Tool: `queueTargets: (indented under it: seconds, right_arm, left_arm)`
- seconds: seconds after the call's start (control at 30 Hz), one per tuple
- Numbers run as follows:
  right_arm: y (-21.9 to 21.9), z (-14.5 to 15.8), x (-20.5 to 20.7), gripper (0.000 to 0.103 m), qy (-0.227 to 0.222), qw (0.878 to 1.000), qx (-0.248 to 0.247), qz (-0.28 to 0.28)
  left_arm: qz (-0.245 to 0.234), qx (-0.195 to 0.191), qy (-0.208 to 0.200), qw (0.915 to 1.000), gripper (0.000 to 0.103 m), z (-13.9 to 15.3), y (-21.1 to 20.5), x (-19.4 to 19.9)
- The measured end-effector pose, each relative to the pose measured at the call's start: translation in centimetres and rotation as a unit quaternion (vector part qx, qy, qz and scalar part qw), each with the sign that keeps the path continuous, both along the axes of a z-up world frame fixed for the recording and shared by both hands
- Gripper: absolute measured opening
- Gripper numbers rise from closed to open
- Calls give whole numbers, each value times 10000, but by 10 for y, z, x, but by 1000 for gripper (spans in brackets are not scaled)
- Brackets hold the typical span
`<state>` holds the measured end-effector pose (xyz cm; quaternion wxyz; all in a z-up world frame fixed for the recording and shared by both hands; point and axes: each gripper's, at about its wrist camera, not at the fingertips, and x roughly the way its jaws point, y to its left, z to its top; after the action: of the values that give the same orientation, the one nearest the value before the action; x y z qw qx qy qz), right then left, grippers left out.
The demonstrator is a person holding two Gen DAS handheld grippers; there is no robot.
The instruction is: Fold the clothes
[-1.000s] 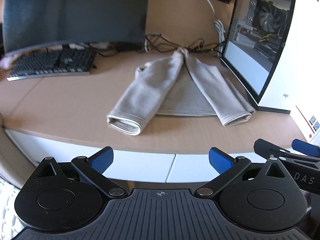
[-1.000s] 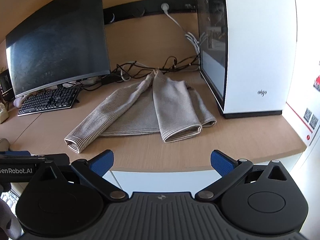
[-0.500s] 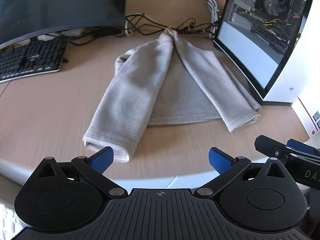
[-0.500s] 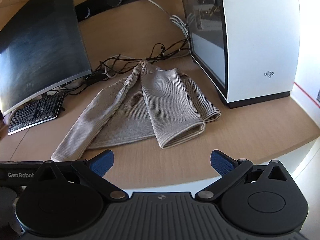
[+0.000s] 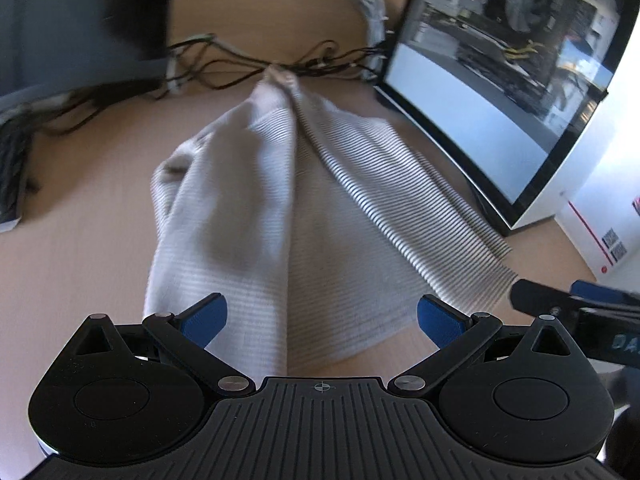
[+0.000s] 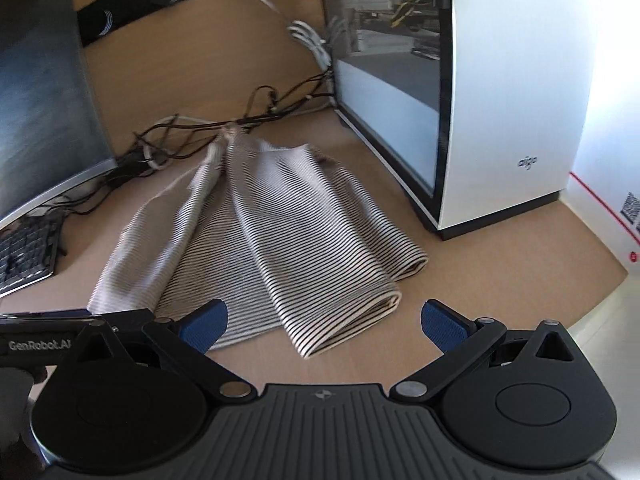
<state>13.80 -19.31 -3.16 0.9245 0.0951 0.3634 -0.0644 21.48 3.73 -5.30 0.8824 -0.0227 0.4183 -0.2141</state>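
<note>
Left wrist view, left to right. Upper left: dark monitor (image 5: 80,20), blurred; below it, at the left edge, the end of a keyboard (image 5: 12,176). Upper centre: a tangle of black cables (image 5: 240,68) against the back panel of the wooden desk (image 5: 72,240). Centre: striped garment (image 5: 288,216), lying flat on the desk, both sleeves folded inward so they meet in a point near the cables and fan out toward the bottom of the frame. Right: white computer case (image 5: 600,152) with a glass side panel, standing just beside the garment's right sleeve. Bottom: left gripper (image 5: 320,316), blue pads spread wide, holding nothing; its left pad sits over the left sleeve cuff, contact unclear. Lower right edge: the right gripper's black finger juts in.

Right wrist view, left to right. Left: monitor (image 6: 40,80), keyboard (image 6: 24,252) beneath. Centre: garment (image 6: 264,232), right sleeve cuff nearest the lens. Right: computer case (image 6: 512,100), close along the garment's side. Bottom: right gripper (image 6: 324,320), pads spread apart, empty, just short of the cuff.
</note>
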Motion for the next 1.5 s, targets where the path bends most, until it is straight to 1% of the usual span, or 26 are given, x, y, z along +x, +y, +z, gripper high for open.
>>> queueTargets:
  seconds: [0.1, 0.2, 0.23, 0.33, 0.4, 0.5, 0.63, 0.73, 0.77, 0.8, 0.83, 0.9, 0.97, 1.07, 1.17, 1.2, 1.23, 1.27, 1.3, 1.37, 1.43, 1.5]
  right_arm:
    - [0, 2, 7, 103, 52, 9997, -243, -82]
    - [-2, 5, 18, 103, 104, 9988, -484, -25]
    - [-3, 6, 24, 103, 119, 9987, -502, 18]
    - [-9, 5, 52, 103, 162, 9988, -403, 211]
    - [-11, 1, 73, 103, 172, 9988, -264, 378]
    - [-9, -7, 110, 103, 197, 9969, 32, 764]
    - [6, -28, 162, 103, 243, 9890, 268, 1433]
    - [11, -54, 192, 103, 607, 9851, 498, 1531]
    - [11, -59, 194, 103, 608, 9850, 567, 1514]
    - [12, -59, 193, 103, 535, 9852, 552, 1531]
    - [12, -59, 191, 103, 560, 9841, 565, 1591]
    - [9, -58, 184, 103, 599, 9811, 671, 1714]
    - [4, -55, 175, 103, 731, 9753, 788, 1928]
    - [-4, -51, 152, 103, 1030, 9605, 1195, 2292]
    - [-11, -47, 117, 103, 1310, 9406, 1604, 2692]
    - [-13, -46, 104, 103, 1367, 9343, 1689, 2826]
    - [-12, -44, 91, 103, 1363, 9306, 1673, 2956]
    - [-10, -42, 80, 103, 1321, 9296, 1562, 3065]
    - [-7, -41, 73, 103, 1260, 9321, 1335, 3123]
    - [2, -39, 66, 103, 1125, 9400, 731, 3138]
    - [9, -38, 67, 103, 998, 9473, 204, 3038]
    - [13, -30, 73, 103, 826, 9560, -211, 2806]
  left_arm:
    - [-260, -72, -119, 9996, 103, -7, -11, 23]
    - [-181, -179, -133, 9996, 103, -12, -16, 48]
    - [-98, -175, -69, 9998, 103, -15, -16, 56]
    - [-7, -200, 450, 9988, 103, -33, -12, 78]
    - [-20, -306, 245, 9992, 103, -36, -6, 77]
    - [-69, -294, 130, 9995, 103, -39, -3, 68]
    - [-100, 34, 31, 9999, 103, -41, -5, 59]
    - [-31, 255, 26, 9997, 103, -40, -7, 52]
    - [-51, 317, 1, 9995, 103, -41, -6, 47]
    - [-62, 390, -35, 9992, 103, -42, -5, 44]
    - [-47, 448, -57, 9990, 103, -42, -4, 39]
    - [8, 463, -13, 9989, 103, -42, 1, 29]
    - [59, 443, 77, 9990, 103, -41, 7, 19]
    - [113, 409, 268, 9987, 103, -38, 19, 0]
    - [43, 385, 540, 9978, 103, -34, 34, -26]
    - [19, 368, 636, 9973, 103, -32, 39, -34]
    - [-9, 356, 727, 9967, 103, -31, 43, -41]
    - [-61, 403, 770, 9962, 103, -30, 45, -47]
    - [-130, 542, 757, 9956, 103, -29, 42, -50]
    - [-227, 905, 535, 9942, 103, -25, 32, -51]
    - [-372, 1317, -96, 9905, 103, -16, 13, -47]
    - [-515, 1665, -678, 9824, 103, -9, -5, -43]
